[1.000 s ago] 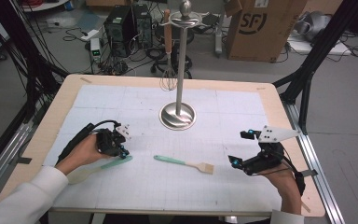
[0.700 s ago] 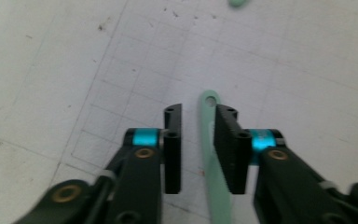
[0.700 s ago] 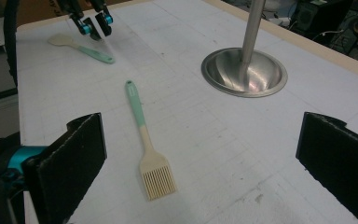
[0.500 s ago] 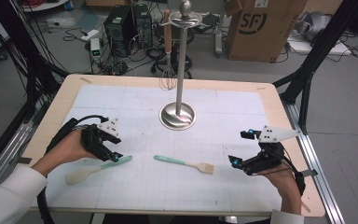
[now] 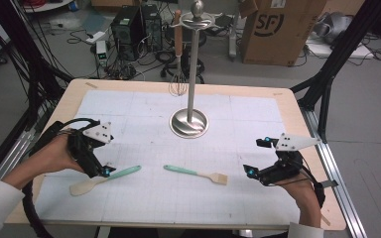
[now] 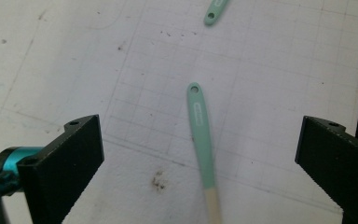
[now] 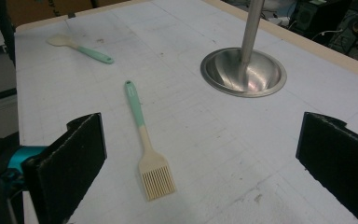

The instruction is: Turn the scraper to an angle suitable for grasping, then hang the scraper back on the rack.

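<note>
left claw (image 5: 105,171) just opened wide over spatula (image 5: 104,179) — right claw (image 5: 250,172) wide too, empty

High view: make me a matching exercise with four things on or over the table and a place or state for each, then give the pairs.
Things:
1. whisk
2. spatula
3. basting brush
4. right gripper

Places or states:
A. lies flat right of the spatula, bristles toward the right gripper
B. hangs from the utensil stand
C. jaws open, nothing between them
D. lies flat below the left gripper

Pairs: 1-B, 2-D, 3-A, 4-C
</note>
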A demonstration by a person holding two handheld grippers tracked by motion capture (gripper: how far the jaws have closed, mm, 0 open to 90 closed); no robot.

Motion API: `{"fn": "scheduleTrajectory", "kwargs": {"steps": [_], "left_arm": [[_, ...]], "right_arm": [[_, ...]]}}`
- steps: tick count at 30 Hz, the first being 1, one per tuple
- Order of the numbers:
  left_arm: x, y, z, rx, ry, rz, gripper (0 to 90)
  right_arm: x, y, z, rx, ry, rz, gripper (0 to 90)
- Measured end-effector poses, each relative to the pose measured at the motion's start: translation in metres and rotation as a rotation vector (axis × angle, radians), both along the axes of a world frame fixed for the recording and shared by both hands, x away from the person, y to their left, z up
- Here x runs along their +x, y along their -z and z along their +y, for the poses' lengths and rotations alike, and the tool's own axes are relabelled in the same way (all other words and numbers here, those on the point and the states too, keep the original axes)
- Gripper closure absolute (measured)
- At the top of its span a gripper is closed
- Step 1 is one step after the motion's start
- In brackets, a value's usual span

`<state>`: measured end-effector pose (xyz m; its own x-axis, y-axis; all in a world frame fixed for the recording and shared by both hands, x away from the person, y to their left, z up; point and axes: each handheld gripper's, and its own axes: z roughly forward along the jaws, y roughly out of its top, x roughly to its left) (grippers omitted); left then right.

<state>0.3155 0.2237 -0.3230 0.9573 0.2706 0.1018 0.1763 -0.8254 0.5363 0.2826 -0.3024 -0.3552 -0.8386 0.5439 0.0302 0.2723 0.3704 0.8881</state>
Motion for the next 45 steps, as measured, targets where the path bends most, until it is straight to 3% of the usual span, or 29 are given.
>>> {"fn": "scheduleTrajectory", "kwargs": {"steps": [6,14,26,40,45], "left_arm": [[-0.005,-0.010,0.018,-0.010,-0.026,-0.014,1.6],[-0.008,-0.006,0.035,0.004,-0.051,-0.009,1.6],[-0.012,0.019,0.043,0.047,-0.076,0.037,1.6],[-0.015,0.045,0.038,0.107,-0.084,0.070,1.9],[-0.014,0.052,0.034,0.120,-0.072,0.084,6.7]], "right_arm": [[0.000,0.000,0.001,-0.002,-0.002,0.002,0.1],[0.000,0.001,0.000,-0.004,0.001,0.004,0.1],[0.000,0.000,0.004,-0.007,-0.009,-0.004,0.1],[0.000,0.000,0.003,-0.006,-0.009,-0.002,0.1],[0.000,0.000,0.003,-0.010,-0.011,-0.003,0.1]]}}
